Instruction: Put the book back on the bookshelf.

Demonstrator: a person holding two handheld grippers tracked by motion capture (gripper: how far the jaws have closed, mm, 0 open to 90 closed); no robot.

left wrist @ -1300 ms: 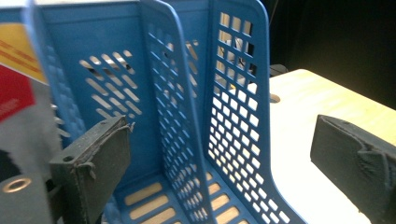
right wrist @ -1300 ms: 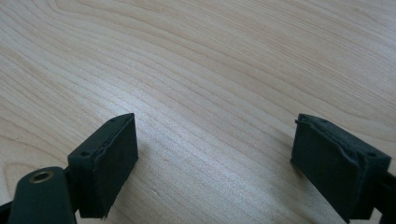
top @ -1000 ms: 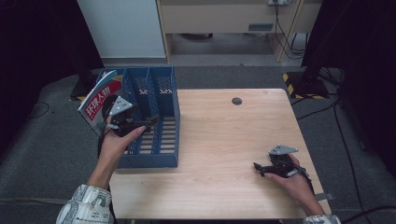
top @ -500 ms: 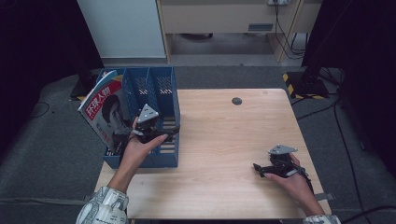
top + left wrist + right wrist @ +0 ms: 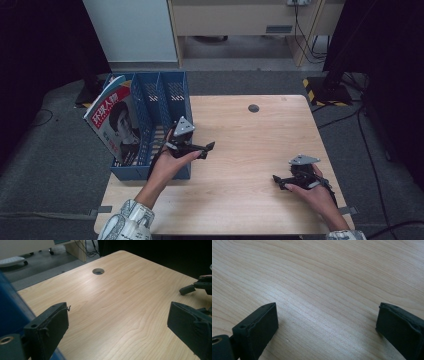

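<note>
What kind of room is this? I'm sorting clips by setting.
Probably an office or lab workspace: a light wooden table with a round cable hole, a blue mesh plastic file rack holding a magazine, and loose cables on grey carpet.

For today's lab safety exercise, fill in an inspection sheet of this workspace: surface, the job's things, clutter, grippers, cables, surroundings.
Surface: light wooden table with a round cable hole near its far edge.
Job's things: blue file rack at the table's left edge; a magazine stands leaning in its leftmost slot.
Clutter: nothing seen.
Grippers: left gripper open, empty, beside the rack above the table; right gripper open, empty, low over the table near the right front.
Cables: several hang behind the cabinet at the far right.
Surroundings: grey floor, a pale cabinet, dark curtains at both sides.
</note>
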